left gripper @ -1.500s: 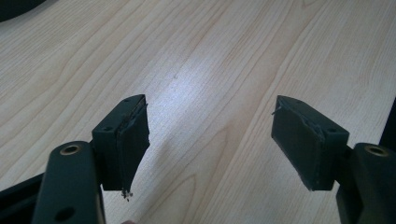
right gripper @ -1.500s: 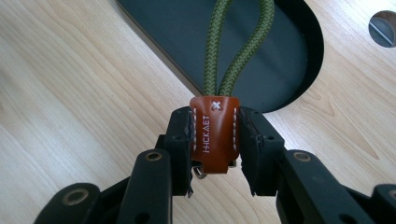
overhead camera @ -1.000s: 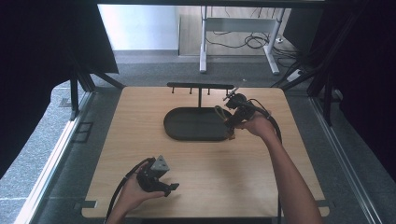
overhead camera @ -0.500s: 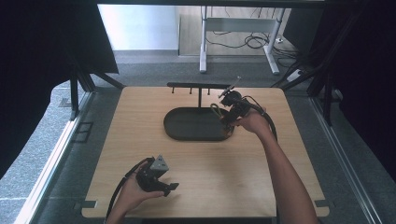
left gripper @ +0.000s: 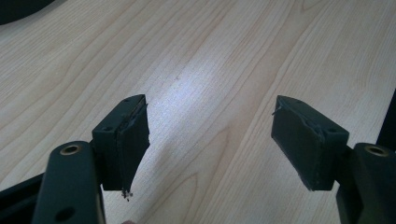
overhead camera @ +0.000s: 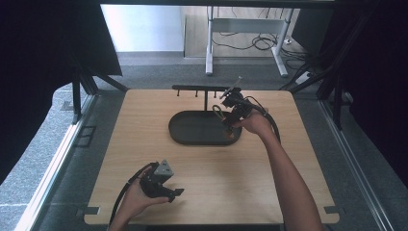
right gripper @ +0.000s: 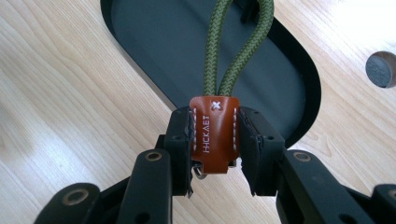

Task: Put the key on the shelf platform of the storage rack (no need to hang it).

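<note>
A brown leather tab (right gripper: 214, 134) with white stitching and the stamped word HICKAET sits pinched between the jaws of my right gripper (right gripper: 215, 149). From its top runs a loop of olive-green braided cord (right gripper: 233, 51), doubled and rising away over the dark oval tray (right gripper: 154, 56). In the high view I hold this keychain over the tray's right end, beside a black rack (overhead camera: 202, 89) with small pegs at the table's far edge. My left gripper (overhead camera: 169, 192) rests low near the front of the wooden table (overhead camera: 144, 144), jaws spread wide with nothing between them.
</note>
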`<state>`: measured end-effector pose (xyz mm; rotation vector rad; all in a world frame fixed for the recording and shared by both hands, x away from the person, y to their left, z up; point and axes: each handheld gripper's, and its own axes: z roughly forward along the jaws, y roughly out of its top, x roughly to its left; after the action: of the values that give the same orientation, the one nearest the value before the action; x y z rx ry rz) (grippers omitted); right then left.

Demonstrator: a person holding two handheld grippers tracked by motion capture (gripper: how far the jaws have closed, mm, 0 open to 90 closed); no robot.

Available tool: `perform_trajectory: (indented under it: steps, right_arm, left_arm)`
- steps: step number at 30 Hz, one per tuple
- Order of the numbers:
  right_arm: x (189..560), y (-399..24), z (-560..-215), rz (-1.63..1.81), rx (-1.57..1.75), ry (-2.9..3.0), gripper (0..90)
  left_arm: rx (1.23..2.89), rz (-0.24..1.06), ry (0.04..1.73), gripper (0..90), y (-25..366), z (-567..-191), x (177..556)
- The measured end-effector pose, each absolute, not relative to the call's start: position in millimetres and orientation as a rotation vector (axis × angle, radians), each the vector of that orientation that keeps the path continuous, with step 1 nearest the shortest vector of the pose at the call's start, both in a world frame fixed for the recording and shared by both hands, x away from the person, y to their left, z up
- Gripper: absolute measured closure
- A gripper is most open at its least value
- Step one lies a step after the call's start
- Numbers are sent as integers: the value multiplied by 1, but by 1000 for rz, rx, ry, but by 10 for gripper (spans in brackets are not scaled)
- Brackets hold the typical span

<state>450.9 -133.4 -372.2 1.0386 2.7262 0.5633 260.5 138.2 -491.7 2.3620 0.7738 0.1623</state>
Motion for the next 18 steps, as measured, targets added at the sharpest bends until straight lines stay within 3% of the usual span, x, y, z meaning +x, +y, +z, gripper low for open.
perform_trajectory:
  steps: [18]
  right_arm:
    - [480, -118, -384, 581, 1052, 2715, 672]
  left_arm:
    - [2346, 159, 796, 282, 141, -492, 261]
